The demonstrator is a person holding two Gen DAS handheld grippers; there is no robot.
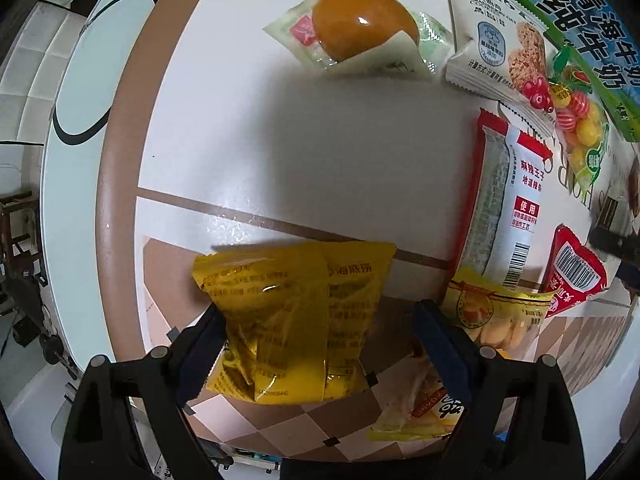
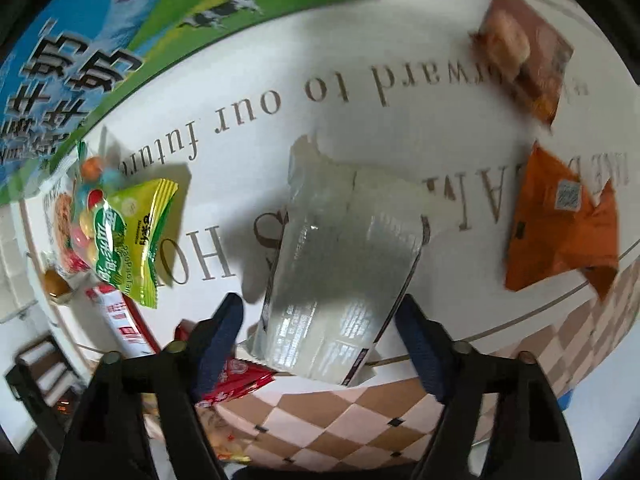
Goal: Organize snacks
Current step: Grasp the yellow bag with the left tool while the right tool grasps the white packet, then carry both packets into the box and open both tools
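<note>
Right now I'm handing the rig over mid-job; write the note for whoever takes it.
Left claw: jaws wide, around the yellow packet; whether they grip it is unclear.
Right claw: jaws wide, straddling the clear packet; grip also unclear.
On the table: bun in wrapper, oat bar pack, candy bag, red-and-white strip pack, orange packet, brown packet, milk carton at the back.
Done: nothing visibly grouped.
Left: sort all snacks.

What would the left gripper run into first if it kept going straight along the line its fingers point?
The yellow snack packet already lies between the left gripper's open fingers, so that comes first. Beyond it lies bare white tabletop, then probably the wrapped bun, though depth is uncertain.
</note>
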